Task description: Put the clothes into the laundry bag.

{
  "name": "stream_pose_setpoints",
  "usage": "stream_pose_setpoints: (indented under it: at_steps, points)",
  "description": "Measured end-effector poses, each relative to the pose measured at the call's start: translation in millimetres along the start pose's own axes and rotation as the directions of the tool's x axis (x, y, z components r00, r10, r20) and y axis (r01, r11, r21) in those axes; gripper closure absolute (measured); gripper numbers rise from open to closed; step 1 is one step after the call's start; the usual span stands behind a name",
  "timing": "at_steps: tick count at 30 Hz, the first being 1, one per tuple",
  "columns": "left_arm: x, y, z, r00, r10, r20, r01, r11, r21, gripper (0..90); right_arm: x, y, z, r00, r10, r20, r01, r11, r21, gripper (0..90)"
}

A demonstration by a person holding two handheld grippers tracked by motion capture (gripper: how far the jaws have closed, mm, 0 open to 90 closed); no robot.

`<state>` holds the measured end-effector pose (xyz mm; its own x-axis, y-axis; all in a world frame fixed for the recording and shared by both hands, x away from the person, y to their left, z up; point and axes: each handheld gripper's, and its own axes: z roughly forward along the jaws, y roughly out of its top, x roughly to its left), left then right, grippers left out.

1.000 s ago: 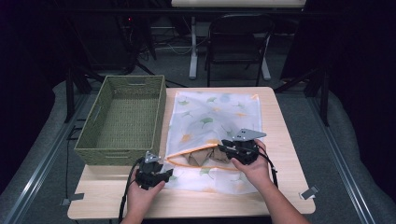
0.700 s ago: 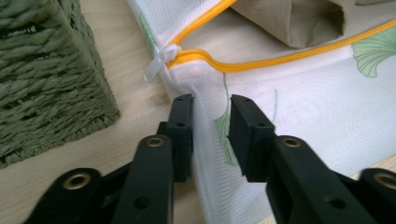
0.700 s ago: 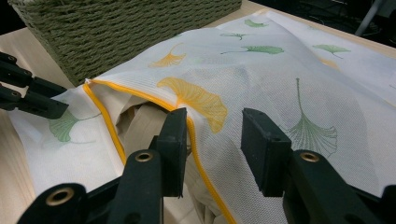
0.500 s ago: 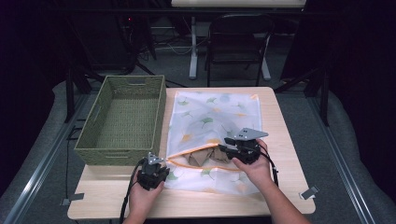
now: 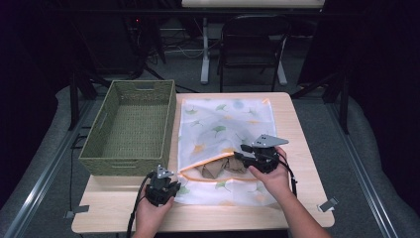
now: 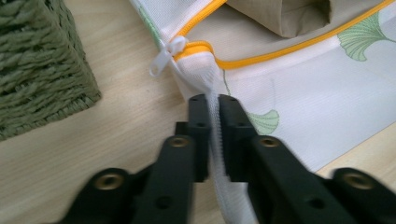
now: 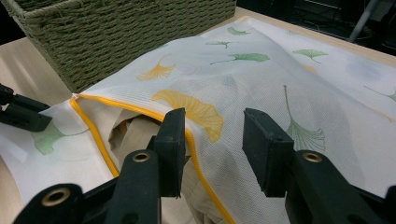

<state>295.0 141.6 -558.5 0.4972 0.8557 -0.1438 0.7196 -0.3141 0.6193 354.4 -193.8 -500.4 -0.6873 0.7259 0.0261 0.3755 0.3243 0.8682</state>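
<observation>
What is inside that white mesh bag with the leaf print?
Crumpled tan cloth shows through the mesh bag's open orange zipper; the printed mesh hides whatever lies deeper.

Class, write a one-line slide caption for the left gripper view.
Left gripper pinches the white mesh bag just below its zipper pull, beside the woven basket.

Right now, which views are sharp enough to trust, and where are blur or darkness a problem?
High view: table evenly lit, surroundings dark. Left gripper view: mesh bag and zipper pull crisp, near jaws blurred. Right gripper view: bag sharp, woven basket clear, no glare.
</observation>
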Motion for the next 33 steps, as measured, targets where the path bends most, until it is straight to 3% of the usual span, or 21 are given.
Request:
stream_pose_setpoints:
  at_steps: [5,12,15,23,27,33]
  points:
    - [0.8,0.8,7.8,0.9996,-0.028,0.009,0.028,0.9996,-0.002,63.7,0.3,0.0,-0.3,1.0,-0.004,0.0,0.004,1.0,0.001,59.4]
    - [2.2,3.8,16.1,0.999,-0.035,0.026,0.035,0.9993,0.014,58.4,-0.8,-0.2,-1.0,1.0,0.001,0.004,-0.001,1.0,-0.002,59.2]
    - [2.6,5.5,20.3,0.9986,-0.042,0.032,0.042,0.9991,0.005,58.3,-1.1,-0.3,-1.4,1.0,0.004,0.003,-0.004,1.0,0.001,58.7]
    - [3.0,10.5,25.4,0.9987,0.001,0.05,-0.001,1.0,-0.001,64.5,-2.5,3.4,-6.0,0.9998,0.019,0.005,-0.019,1.0,-0.001,56.8]
    - [5.4,12.0,25.6,0.9995,0.001,0.03,-0.001,1.0,-0.003,68.1,-3.2,11.4,-13.1,0.9993,0.009,0.037,-0.009,1.0,-0.004,56.6]
    - [7.8,12.8,23.4,0.9991,-0.01,0.042,0.011,0.9999,-0.005,68.1,-13.6,14.1,-34.9,0.9941,0.059,0.091,-0.058,0.998,-0.011,56.4]
